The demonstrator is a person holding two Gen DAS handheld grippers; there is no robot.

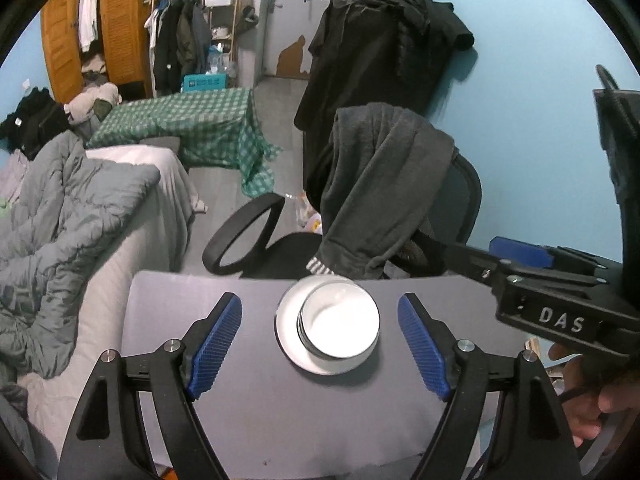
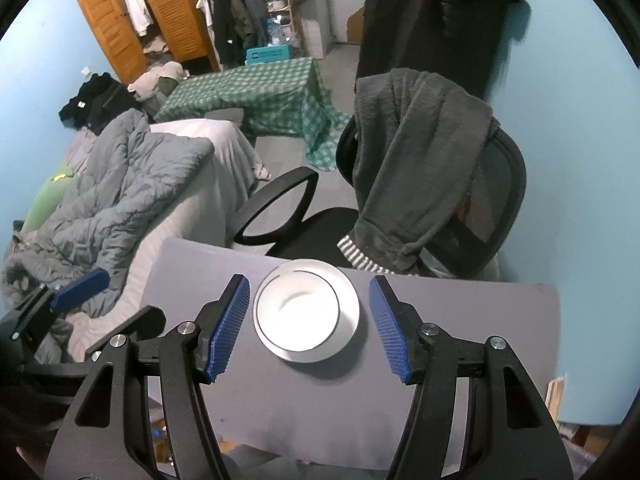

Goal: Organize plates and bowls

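**Bowls nested on the plate, both grippers clear**

Nearest the lens, the left gripper [image 1: 320, 344] stands wide apart with nothing between its 2 blue pads [image 1: 216, 344]. The right gripper [image 2: 308, 328] is likewise released and empty, its jaws somewhat narrower. Both point steeply down at the grey table [image 1: 200, 420], hovering above it and touching nothing. At the right edge of the left wrist view a hand [image 1: 592, 412] is wrapped around the right tool's handle.

Just beyond the fingertips sits the white stack: bowls [image 1: 340, 322], several judging by the layered rims at the left side, nested one inside another on a plate [image 1: 296, 356]. The bowls sit off-centre, toward the plate's far right, yet nesting keeps everything in 1 footprint near the table's far edge. The sorting looks essentially done.

Farther off, an office chair [image 2: 492, 200] draped with a grey fleece stands just behind the table, with a bed [image 2: 140, 184] to the left.
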